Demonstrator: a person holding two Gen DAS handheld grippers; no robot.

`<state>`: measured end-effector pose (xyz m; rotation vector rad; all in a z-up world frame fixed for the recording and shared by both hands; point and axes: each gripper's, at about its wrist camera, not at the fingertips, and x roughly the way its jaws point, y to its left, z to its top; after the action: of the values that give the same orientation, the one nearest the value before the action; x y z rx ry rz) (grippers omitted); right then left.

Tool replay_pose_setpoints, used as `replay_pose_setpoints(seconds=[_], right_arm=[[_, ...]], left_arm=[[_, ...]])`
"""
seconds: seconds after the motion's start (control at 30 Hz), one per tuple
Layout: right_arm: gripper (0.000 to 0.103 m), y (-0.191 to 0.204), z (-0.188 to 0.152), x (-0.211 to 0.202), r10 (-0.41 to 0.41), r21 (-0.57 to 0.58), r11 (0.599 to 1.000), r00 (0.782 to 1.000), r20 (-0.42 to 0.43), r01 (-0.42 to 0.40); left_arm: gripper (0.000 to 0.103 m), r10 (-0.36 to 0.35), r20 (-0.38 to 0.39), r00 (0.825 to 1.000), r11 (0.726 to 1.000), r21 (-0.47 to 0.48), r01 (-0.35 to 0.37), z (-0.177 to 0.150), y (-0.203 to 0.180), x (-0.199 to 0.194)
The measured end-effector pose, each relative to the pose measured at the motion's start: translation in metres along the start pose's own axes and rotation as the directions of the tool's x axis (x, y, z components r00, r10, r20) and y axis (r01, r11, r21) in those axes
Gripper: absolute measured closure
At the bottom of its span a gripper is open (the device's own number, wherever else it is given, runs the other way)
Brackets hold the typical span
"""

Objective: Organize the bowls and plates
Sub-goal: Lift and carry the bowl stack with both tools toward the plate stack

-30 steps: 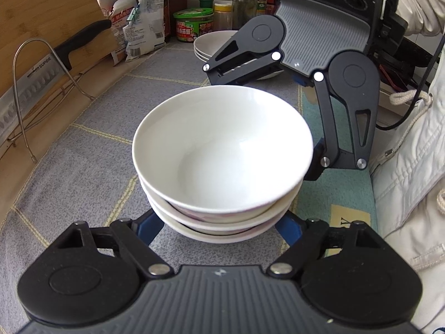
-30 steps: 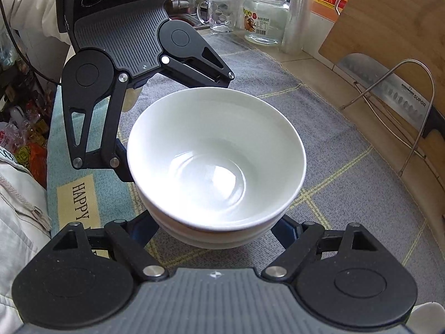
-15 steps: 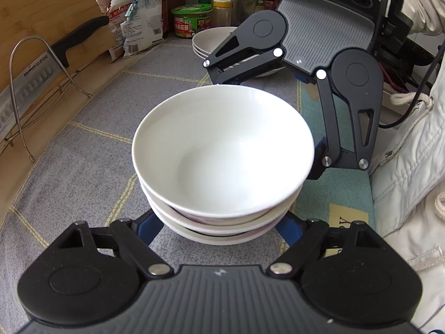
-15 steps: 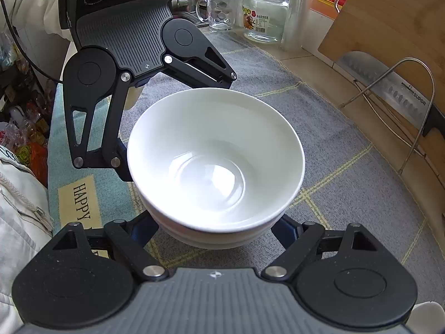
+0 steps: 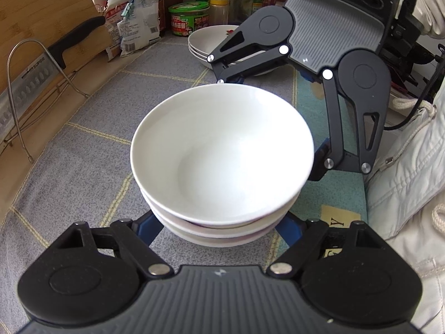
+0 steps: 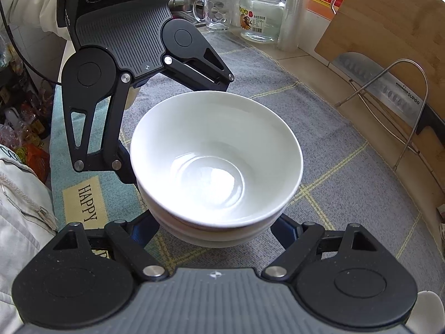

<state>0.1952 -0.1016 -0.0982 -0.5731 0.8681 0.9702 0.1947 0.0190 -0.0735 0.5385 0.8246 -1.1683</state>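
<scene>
Two grippers cradle a stack of white bowls from opposite sides

The stack of bowls [image 5: 222,161] sits mid-surface on the grey checked mat [image 5: 91,128]; the left gripper [image 5: 219,228] and right gripper [image 6: 214,228] each spread wide around its base, though actual contact is hidden. A pile of plates [image 5: 205,41] rests near the far edge, and a knife rack [image 5: 30,83] stands along the wall side

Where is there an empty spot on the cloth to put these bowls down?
Bare grey cloth lies between the bowl stack and the knife rack, and again toward the glass jar. It is crowded by the plates and jars, and around the stack, where both grippers reach in.
</scene>
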Motion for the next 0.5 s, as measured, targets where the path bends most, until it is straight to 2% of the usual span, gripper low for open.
replay_pose_setpoints(seconds=[0.5], right_arm=[[0.014, 0.001, -0.011, -0.026, -0.045, 0.041, 0.998, 0.999, 0.017, 0.044]], left_arm=[[0.018, 0.019, -0.011, 1.000, 0.997, 0.069, -0.018, 0.026, -0.013, 0.003]])
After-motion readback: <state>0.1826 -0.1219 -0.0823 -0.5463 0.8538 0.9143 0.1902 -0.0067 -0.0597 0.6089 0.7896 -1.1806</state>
